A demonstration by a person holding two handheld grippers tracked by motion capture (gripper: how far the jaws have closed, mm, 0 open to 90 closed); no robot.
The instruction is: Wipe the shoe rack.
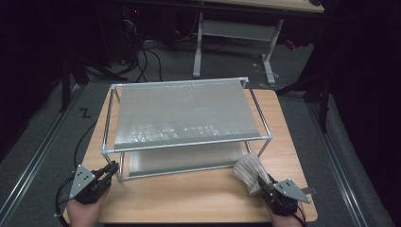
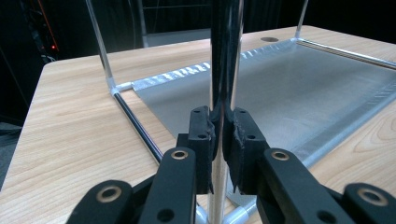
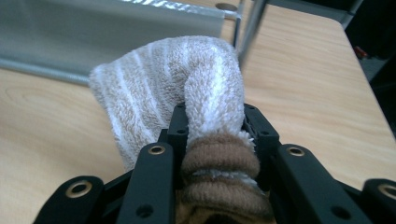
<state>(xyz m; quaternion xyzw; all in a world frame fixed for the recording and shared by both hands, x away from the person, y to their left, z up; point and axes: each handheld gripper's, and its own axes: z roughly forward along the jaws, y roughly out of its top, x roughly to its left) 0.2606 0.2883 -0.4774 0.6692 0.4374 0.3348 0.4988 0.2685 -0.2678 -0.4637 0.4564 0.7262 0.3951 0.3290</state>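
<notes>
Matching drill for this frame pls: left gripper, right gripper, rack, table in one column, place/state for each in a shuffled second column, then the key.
1. left gripper
2. right gripper
3. rack
4. table

a. light wood, carries the rest
b. clamps the striped towel
c. two metal shelves
d. shut on the rack's front corner post

Pairs: 1-d, 2-b, 3-c, 4-a

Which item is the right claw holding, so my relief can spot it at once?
Start at the two-tier metal shelf rack on the wooden table. By its near right leg, the right claw grips a bunched towel. It is the soft thing there, fluffy with beige and white stripes.
</notes>
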